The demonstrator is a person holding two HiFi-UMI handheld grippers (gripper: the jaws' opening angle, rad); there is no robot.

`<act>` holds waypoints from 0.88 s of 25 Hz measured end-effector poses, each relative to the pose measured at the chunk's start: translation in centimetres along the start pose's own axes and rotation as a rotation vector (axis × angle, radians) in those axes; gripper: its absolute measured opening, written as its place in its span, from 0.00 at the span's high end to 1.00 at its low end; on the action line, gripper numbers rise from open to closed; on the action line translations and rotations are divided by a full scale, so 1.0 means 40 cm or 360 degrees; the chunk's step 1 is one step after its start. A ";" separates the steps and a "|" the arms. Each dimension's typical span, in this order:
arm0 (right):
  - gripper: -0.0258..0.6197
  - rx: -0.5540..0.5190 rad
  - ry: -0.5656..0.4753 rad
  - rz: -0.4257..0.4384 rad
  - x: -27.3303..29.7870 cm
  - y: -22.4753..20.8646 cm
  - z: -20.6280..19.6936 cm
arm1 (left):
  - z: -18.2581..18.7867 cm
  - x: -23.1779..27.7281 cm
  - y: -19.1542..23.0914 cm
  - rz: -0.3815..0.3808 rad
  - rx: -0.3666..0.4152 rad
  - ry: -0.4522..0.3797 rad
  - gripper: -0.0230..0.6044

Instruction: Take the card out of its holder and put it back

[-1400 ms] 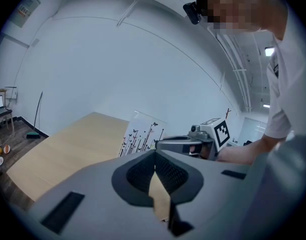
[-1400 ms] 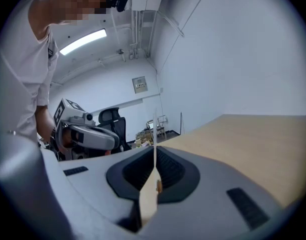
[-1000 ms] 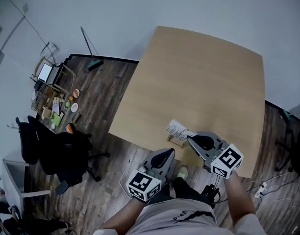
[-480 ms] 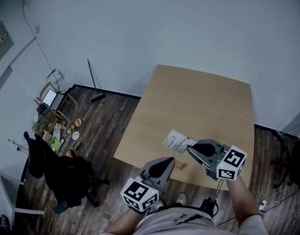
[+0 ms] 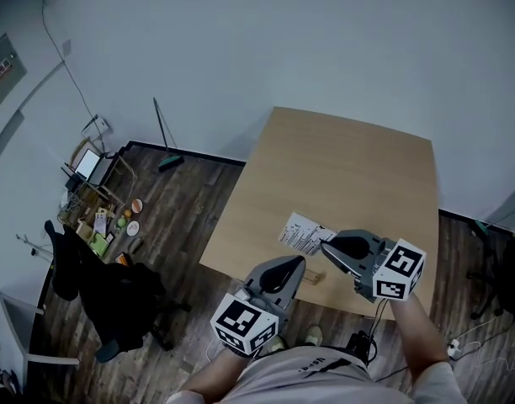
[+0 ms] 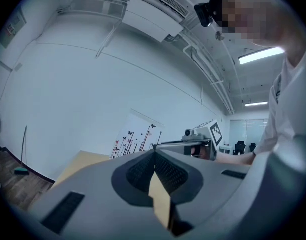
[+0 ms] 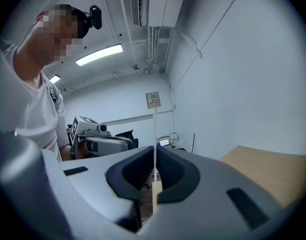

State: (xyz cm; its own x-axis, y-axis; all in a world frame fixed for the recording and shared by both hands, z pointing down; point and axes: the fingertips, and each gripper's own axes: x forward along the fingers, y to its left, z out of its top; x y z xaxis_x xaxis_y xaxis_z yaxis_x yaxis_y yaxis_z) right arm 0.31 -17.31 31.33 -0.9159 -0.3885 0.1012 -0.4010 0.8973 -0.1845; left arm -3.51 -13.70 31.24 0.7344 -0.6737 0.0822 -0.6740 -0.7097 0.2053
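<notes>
My right gripper is shut on the near corner of the white printed card and holds it over the table. In the right gripper view the card is a thin white edge clamped between the pads. The small wooden holder lies on the table by its front edge, apart from the card. My left gripper hovers just left of the holder with its pads together. Only a tan strip shows in the gap behind them.
The light wooden table stretches away behind the card. Dark plank floor lies to the left, with a black office chair, a cluttered wire rack and a broom against the wall.
The card stood in the holder a second ago; now it is lifted off and apart from it, still in the right gripper. The left gripper has edged closer to the holder. The head view shifted.
</notes>
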 end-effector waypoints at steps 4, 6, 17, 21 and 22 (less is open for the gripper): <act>0.92 0.0001 -0.0005 -0.0003 -0.007 0.002 0.002 | -0.001 0.004 -0.021 -0.0036 0.0015 0.0007 0.94; 0.92 -0.0001 -0.0008 -0.0002 -0.014 0.004 -0.001 | 0.001 0.003 -0.023 -0.0034 -0.0036 -0.0022 0.94; 0.92 0.0010 0.0017 0.0005 -0.026 0.011 -0.012 | -0.012 -0.008 -0.006 0.0057 -0.0068 -0.0022 0.94; 0.92 0.0009 0.0025 0.0000 -0.035 0.013 -0.015 | -0.009 -0.019 0.001 0.0095 -0.0068 -0.0051 0.94; 0.92 0.0007 0.0028 -0.0003 -0.038 0.013 -0.019 | -0.010 -0.024 0.005 0.0111 -0.0066 -0.0058 0.94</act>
State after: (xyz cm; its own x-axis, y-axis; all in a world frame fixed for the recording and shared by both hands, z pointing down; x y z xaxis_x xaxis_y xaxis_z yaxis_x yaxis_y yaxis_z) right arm 1.52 -16.11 31.81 -0.9146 -0.3865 0.1187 -0.4029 0.8956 -0.1887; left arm -4.31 -13.12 31.58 0.6819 -0.7288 0.0621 -0.7189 -0.6522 0.2405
